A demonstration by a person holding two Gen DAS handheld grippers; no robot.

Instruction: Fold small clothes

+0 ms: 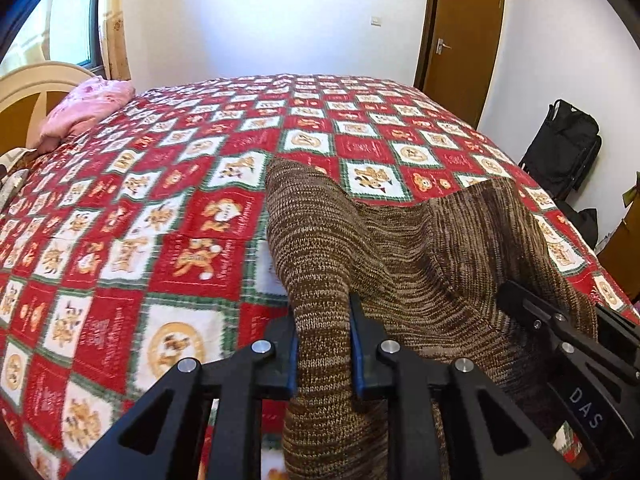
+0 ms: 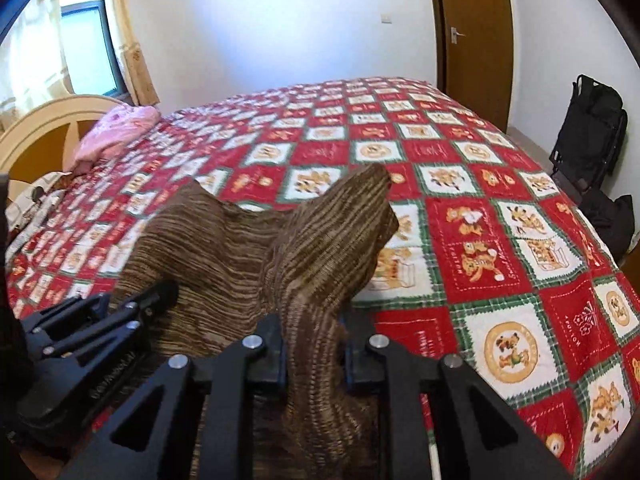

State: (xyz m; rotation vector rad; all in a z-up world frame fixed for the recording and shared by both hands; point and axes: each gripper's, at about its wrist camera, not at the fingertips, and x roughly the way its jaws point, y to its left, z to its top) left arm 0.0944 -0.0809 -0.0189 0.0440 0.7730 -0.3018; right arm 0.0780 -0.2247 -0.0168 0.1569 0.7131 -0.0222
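knit garment (image 1: 400,248) mottled brown and tan stripes; bedspread (image 1: 160,220) red, white, green checks with orange bear motifs; pillow (image 1: 88,108) pink.

One knit garment (image 1: 400,248), two grippers (image 1: 324,344)

Both wrist views look closely down across the same bedspread (image 1: 160,220).

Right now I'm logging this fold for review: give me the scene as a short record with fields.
garment: brown knit garment, partly lifted off the bed
surface: bed with red patchwork quilt
left gripper: shut on a bunched fold of the knit
right gripper: shut on another bunched fold
other items: pink pillow by the headboard; black bag against the wall
fold status: not yet folded
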